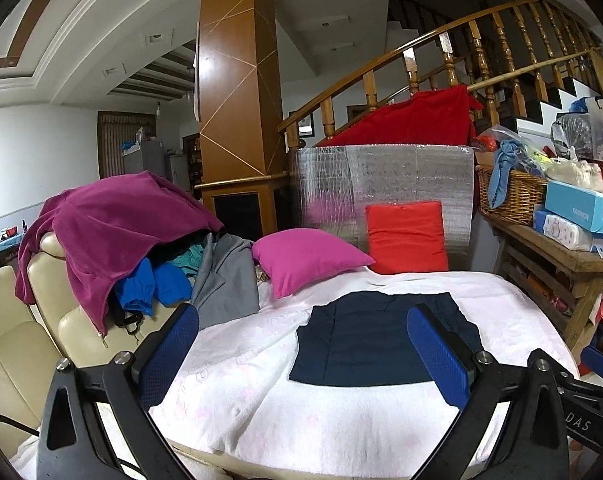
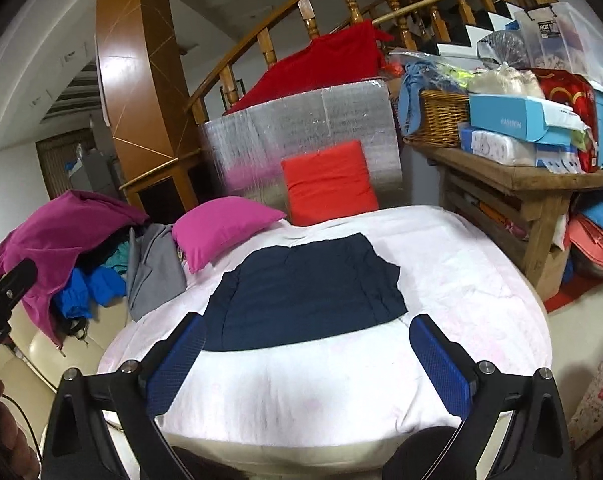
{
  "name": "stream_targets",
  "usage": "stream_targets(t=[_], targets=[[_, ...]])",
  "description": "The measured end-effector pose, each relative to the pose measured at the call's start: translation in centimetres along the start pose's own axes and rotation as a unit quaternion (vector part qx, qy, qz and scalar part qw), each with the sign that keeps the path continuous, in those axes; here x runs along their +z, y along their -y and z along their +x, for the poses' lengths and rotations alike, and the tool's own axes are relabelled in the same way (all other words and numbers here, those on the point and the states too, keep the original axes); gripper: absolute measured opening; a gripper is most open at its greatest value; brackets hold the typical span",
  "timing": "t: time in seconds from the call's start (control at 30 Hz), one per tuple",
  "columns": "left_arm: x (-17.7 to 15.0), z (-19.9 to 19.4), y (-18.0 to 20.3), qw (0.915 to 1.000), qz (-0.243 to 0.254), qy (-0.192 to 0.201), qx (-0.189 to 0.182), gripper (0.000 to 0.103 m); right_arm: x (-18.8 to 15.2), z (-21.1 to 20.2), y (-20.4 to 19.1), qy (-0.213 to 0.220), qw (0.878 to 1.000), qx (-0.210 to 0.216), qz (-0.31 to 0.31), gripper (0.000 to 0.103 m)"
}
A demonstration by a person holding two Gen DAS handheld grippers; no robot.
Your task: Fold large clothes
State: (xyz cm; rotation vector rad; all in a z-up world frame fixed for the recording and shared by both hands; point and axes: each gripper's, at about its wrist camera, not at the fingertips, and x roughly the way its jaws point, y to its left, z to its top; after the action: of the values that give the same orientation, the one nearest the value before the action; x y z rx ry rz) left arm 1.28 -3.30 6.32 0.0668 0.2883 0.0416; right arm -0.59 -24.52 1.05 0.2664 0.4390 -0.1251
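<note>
Left wrist view: a dark navy garment [image 1: 381,340] is seen lying flat on a white, faintly pink-patterned cover [image 1: 261,400] spread over a rounded surface. The garment has been folded into a compact, roughly rectangular shape, with straight near and far edges, a small step in its right edge, and a faint vertical crease down its left part. No loose sleeve or hanging part is visible. The left gripper [image 1: 301,356] is held above the near part of the cover with its blue-padded jaws spread wide; nothing is held between them and the garment is not touched.

In the right wrist view the same navy garment [image 2: 307,292] is shown near the middle of the cover [image 2: 301,392], slightly skewed, its surface smooth with a few shallow wrinkles. The right gripper [image 2: 307,356] is likewise held fully open and empty, just short of the garment's near edge.

Behind the garment, a magenta pillow [image 2: 221,226] and a red pillow [image 2: 329,182] are propped at the far edge of the cover. To the left, a heap of unfolded clothes [image 1: 113,240] is piled on a cream sofa [image 1: 17,344], topped by a magenta velvet piece.
</note>
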Motion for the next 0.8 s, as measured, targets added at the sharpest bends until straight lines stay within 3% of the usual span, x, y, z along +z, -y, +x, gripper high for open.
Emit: stream_targets(t=[0.8], targets=[[-2.0, 1.6, 0.5, 0.9996, 0.011, -0.025, -0.004, 0.103, -1.3, 1.6, -0.6, 0.010, 1.000, -0.022, -0.008, 0.103]])
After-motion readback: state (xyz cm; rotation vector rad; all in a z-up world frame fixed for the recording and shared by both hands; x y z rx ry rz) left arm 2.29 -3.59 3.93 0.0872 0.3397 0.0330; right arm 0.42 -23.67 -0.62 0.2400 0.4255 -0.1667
